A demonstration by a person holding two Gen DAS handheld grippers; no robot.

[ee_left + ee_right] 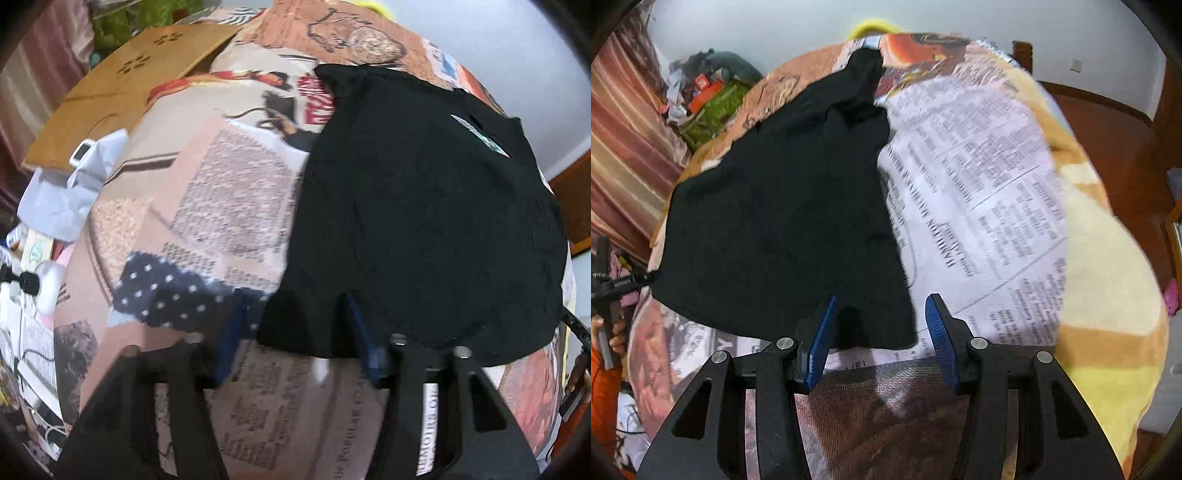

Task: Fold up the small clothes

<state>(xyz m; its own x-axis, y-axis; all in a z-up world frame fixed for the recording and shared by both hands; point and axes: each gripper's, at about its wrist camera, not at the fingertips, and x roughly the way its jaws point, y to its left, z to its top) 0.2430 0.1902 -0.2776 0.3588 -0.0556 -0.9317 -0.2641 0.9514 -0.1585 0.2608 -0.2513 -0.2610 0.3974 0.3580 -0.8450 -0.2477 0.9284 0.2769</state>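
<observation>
Black garment (424,221) spread flat on the newsprint-pattern bed cover (979,184); left tongs (291,332) and right tongs (882,332) part open over its near hem, corners between jaws, nothing clamped; looks like grasp step; next: close, then fold away.

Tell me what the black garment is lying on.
The black garment lies spread on a blanket printed like newspaper, which shows all around it. Whatever sits under the cloth itself is covered and cannot be seen.
</observation>
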